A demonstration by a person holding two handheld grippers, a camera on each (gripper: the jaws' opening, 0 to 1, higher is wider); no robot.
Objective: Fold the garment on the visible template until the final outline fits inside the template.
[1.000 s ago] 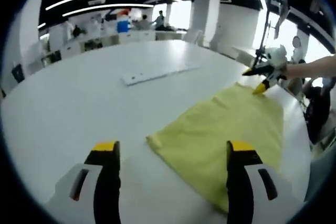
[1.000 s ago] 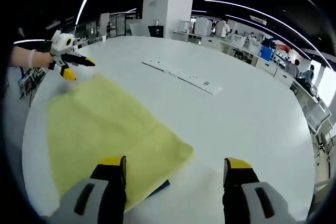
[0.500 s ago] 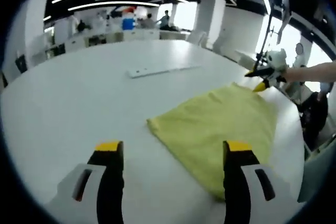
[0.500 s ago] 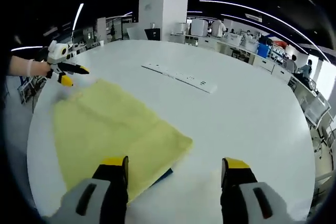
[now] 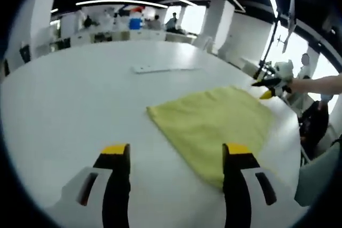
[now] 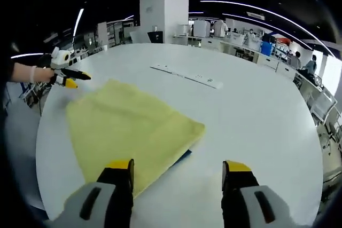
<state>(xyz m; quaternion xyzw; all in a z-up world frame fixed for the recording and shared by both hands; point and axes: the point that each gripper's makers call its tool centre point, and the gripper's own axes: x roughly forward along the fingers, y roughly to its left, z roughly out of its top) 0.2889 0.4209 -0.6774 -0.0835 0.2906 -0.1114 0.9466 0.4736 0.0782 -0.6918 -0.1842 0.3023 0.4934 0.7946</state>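
A yellow garment [image 5: 214,121] lies flat in a folded rectangle on the white table [image 5: 69,105]. My left gripper [image 5: 175,150] hovers open over its near corner, with nothing between the jaws. The right gripper [image 5: 270,85], held by a hand, hangs past the cloth's far corner. In the right gripper view the same garment [image 6: 128,126] spreads ahead and to the left of my open right gripper [image 6: 177,165]. A blue template edge [image 6: 184,156] peeks from under its near side. The left gripper [image 6: 69,77] shows at the far left, beside the cloth's corner.
A long white strip [image 5: 160,69] lies on the table beyond the garment, also seen as a white strip [image 6: 187,76] in the right gripper view. The table's rim [image 6: 48,148] runs close to the cloth's left side. Desks, a white pillar and people stand far behind.
Both views have shifted a little as the hands moved. The garment lies as before, and each gripper now stands slightly further off its corner. Both stay open.
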